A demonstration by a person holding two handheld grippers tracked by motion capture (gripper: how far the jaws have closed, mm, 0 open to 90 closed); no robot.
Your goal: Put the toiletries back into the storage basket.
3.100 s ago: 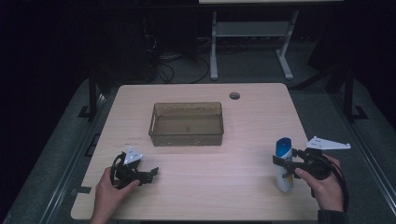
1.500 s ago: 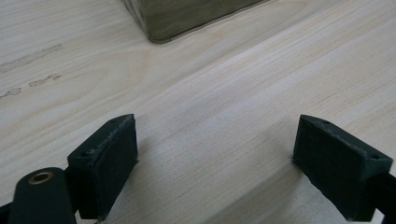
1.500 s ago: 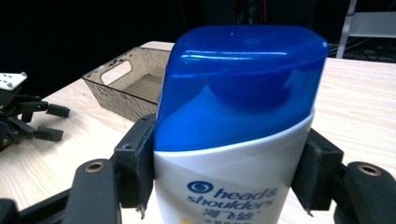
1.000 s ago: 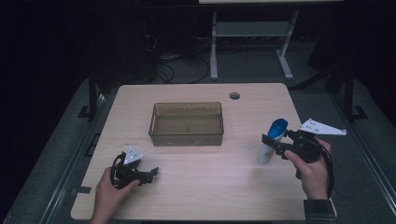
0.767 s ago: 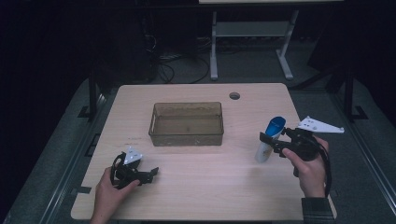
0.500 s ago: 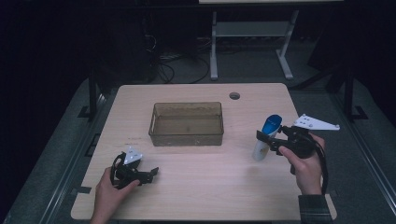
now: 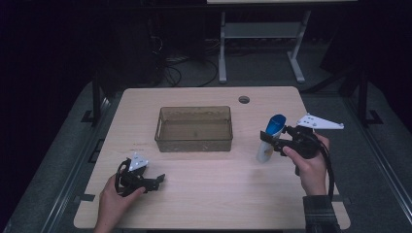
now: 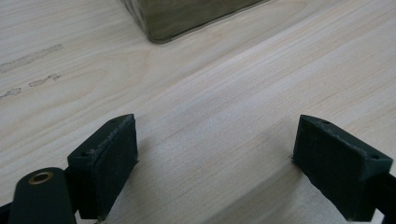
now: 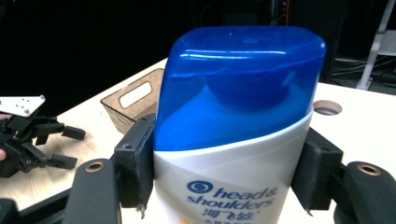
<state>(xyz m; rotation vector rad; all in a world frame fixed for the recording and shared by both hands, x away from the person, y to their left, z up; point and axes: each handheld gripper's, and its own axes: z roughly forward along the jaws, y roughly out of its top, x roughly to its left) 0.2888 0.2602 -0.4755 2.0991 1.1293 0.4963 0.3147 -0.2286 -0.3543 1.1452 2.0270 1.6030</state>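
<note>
Black jaws, left gripper (image 7: 158, 179): apart, nothing between them, bare wood grain below in the left gripper view; pads (image 8: 109, 154) hang just over the tabletop.
Left hand (image 7: 112, 204): near edge of the table, left side, wrapped around the gripper body; white plate on top of the gripper.
Left gripper heading: jaws aim toward the table middle, corner of the bin at the top of its own view.
Table (image 7: 204, 194): light wood, rounded corners, faint smudge marks left of the bin.
Right gripper (image 7: 273, 141): clamped on the shampoo bottle (image 7: 269, 138), one pad on each side of the body just under the cap, contact on both sides in the right gripper view.
Right hand (image 7: 311, 162): right side of the table, forearm coming in from the bottom, cable trailing down the wrist.
Bottle position: right of the bin, well apart from it; tilted, cap leaning toward the bin. Whether the base touches the wood: cannot tell.
Bottle look: white body, blue translucent cap, blue brand print on the front (image 9: 233, 186).
Bin (image 7: 194, 128): clear brown plastic, rectangular, table centre, cut-out handle in the end wall, nothing visible inside.
Cable hole (image 7: 244, 99): round, far side of the table, behind the bin's right end.
Beyond the table: dark floor, white stand legs (image 7: 257, 34), loose cables.
</note>
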